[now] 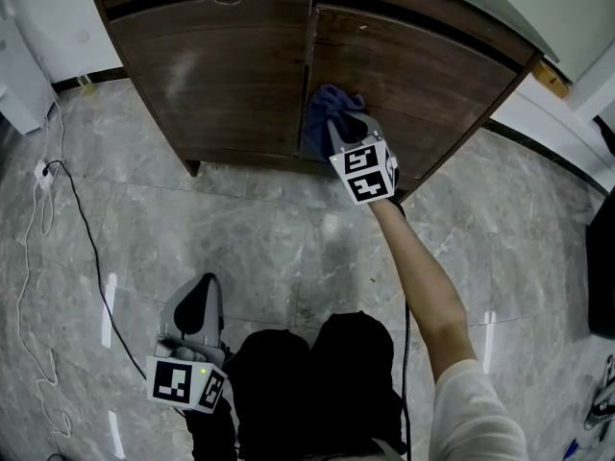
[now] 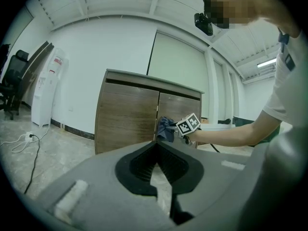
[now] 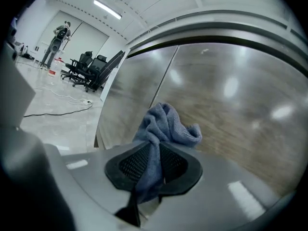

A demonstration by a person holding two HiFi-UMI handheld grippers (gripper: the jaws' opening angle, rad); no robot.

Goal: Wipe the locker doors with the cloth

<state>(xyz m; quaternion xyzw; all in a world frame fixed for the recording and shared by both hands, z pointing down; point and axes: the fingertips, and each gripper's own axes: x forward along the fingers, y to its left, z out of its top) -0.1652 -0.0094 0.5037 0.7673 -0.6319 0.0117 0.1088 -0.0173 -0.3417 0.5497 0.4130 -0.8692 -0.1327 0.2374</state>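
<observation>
A dark wooden locker with two doors [image 1: 221,75] stands on the floor ahead; the right door [image 1: 432,75] carries the contact. My right gripper [image 1: 338,123] is shut on a bunched blue cloth [image 1: 327,111], which is pressed against the lower left part of the right door, beside the seam between the doors. In the right gripper view the cloth [image 3: 166,124] bulges out past the jaws against the wood [image 3: 231,100]. My left gripper [image 1: 197,305] hangs low by the person's knee, jaws together with nothing between them; its view shows the locker [image 2: 130,119] and the cloth [image 2: 166,127] far ahead.
Grey marble-pattern floor [image 1: 240,238] surrounds the locker. Cables [image 1: 58,219] and a power strip [image 1: 40,171] lie at the left. A white appliance [image 2: 43,90] and office chairs [image 3: 89,66] stand further off. A dark object [image 1: 601,267] sits at the right edge.
</observation>
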